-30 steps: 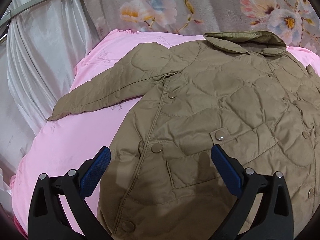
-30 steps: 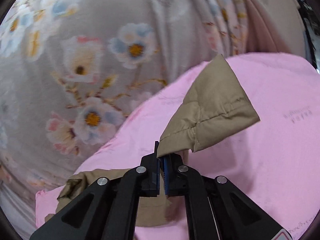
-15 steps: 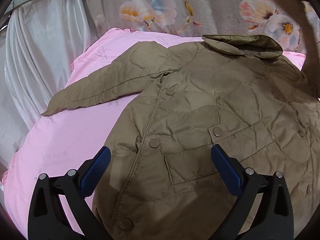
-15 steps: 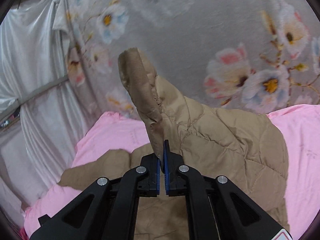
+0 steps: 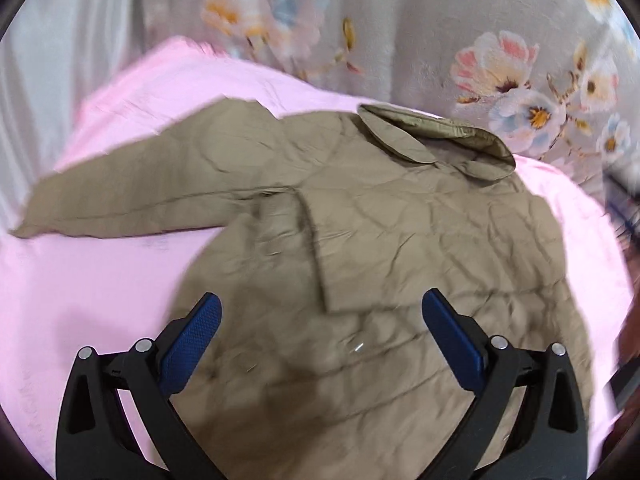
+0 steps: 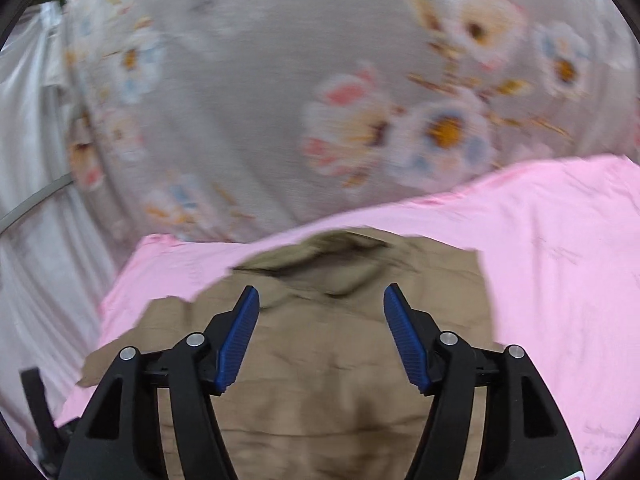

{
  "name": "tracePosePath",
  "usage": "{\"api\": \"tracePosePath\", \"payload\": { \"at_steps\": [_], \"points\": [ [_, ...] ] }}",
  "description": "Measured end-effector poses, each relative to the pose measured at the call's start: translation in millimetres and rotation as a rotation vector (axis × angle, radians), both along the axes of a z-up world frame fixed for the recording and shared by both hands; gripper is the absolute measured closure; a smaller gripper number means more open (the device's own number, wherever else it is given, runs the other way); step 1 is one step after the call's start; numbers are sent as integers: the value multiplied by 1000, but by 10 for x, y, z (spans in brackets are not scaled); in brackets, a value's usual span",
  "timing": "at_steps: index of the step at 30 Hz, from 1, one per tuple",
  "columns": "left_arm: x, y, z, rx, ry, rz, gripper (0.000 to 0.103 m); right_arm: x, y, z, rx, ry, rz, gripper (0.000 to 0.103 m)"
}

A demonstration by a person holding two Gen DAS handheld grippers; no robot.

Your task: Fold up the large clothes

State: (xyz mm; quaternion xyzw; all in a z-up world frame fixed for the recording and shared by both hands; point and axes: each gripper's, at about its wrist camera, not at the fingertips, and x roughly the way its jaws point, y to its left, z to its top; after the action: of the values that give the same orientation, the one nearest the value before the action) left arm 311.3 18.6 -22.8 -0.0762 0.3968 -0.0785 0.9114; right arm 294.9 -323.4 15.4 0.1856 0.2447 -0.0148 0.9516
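While its jaws are opening with nothing between them, the right gripper (image 6: 320,336) is hovering over the olive quilted jacket (image 5: 400,240); the left gripper (image 5: 320,344), gaping empty, should be taking the outstretched sleeve (image 5: 120,196) at nine o'clock by its cuff.

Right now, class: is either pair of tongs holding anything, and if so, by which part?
Nothing is held. The left tongs stand open above the khaki quilted jacket. The right tongs are opening over it, with nothing between their pads.
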Motion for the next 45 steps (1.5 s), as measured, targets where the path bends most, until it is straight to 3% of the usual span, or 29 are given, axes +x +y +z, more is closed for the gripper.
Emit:
{"api": "tracePosePath", "payload": {
  "at_steps": [4,6,8,10,11,12,14,15,19,21,26,28,31,34,37,45],
  "points": [
    [402,-184,-179,-29,107,-20,5,52,-544,-506,43,142,-128,35],
    [576,-237,-318,-82,169,-24,5,119,-709,-744,53,206,-162,35],
    [671,-249,-379,-97,169,19,6,193,-837,-916,80,248,-179,35],
    [730,-316,-359,-70,130,20,24,273,-934,-1056,133,277,-187,35],
    [779,-383,-338,-32,112,10,50,313,-968,-1112,155,291,-188,36],
    [829,-438,-312,2,99,11,71,360,-987,-1159,171,307,-186,51],
    [935,-502,-245,12,77,-25,94,447,-987,-1205,185,322,-152,73],
    [979,-516,-181,16,62,-36,96,456,-958,-1181,162,327,-152,91],
    [1005,-628,192,69,-77,-46,97,319,-834,-846,119,187,-126,95],
    [1029,-654,205,99,-96,-28,97,272,-776,-735,97,148,-127,95],
    [1213,-704,-322,200,-25,-3,97,469,-618,-1004,-33,273,-124,95],
    [1210,-727,-493,227,-30,-11,96,505,-613,-1150,-34,310,-129,94],
    [1198,-676,-516,195,-32,-17,92,525,-600,-1237,-57,341,-144,91],
    [1179,-553,-555,116,-12,-11,88,537,-577,-1264,-79,361,-149,91],
    [1073,-555,-577,102,-9,-8,88,453,-552,-1289,-82,372,-148,91],
    [238,-336,-564,123,-8,-31,88,-454,-362,-1284,16,364,-140,91]
  ]
}}
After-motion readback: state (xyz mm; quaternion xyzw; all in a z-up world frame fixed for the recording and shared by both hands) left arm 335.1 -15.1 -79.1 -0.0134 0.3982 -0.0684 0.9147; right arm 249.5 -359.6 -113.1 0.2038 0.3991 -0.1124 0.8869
